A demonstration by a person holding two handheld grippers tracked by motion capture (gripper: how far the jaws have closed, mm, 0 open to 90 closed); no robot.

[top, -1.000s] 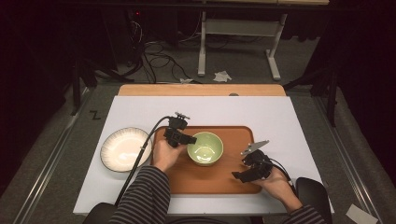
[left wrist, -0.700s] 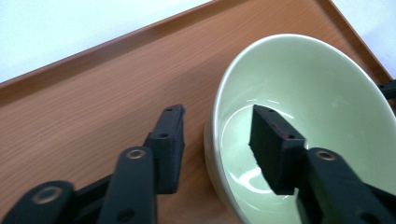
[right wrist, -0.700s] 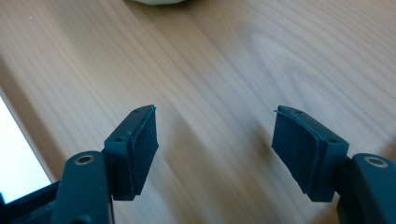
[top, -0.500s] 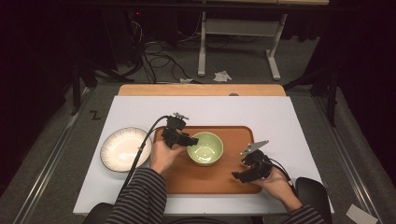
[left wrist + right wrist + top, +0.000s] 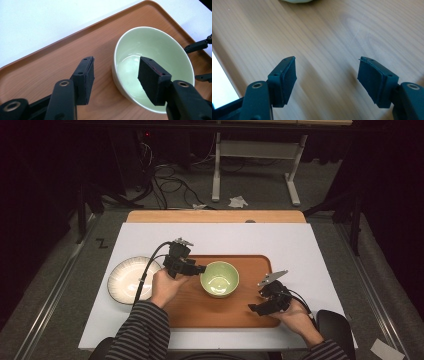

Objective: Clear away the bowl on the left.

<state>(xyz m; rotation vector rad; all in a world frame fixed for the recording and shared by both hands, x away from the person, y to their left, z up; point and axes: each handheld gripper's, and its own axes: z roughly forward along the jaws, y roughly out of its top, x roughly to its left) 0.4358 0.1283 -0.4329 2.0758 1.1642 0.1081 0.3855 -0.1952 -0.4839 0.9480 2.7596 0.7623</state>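
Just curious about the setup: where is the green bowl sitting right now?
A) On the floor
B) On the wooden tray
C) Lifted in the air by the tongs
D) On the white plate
B: the green bowl rests on the wooden tray, while the white plate lies apart on the table to the tray's left.

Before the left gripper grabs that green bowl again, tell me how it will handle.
The green bowl looks like glazed ceramic, so probably stiff, fairly heavy for its size and breakable if dropped. Its glossy wall may slip between the pads of the left gripper, whose jaws have just been opening astride the rim. Its narrow foot on the smooth wooden tray suggests it would slide when pushed.
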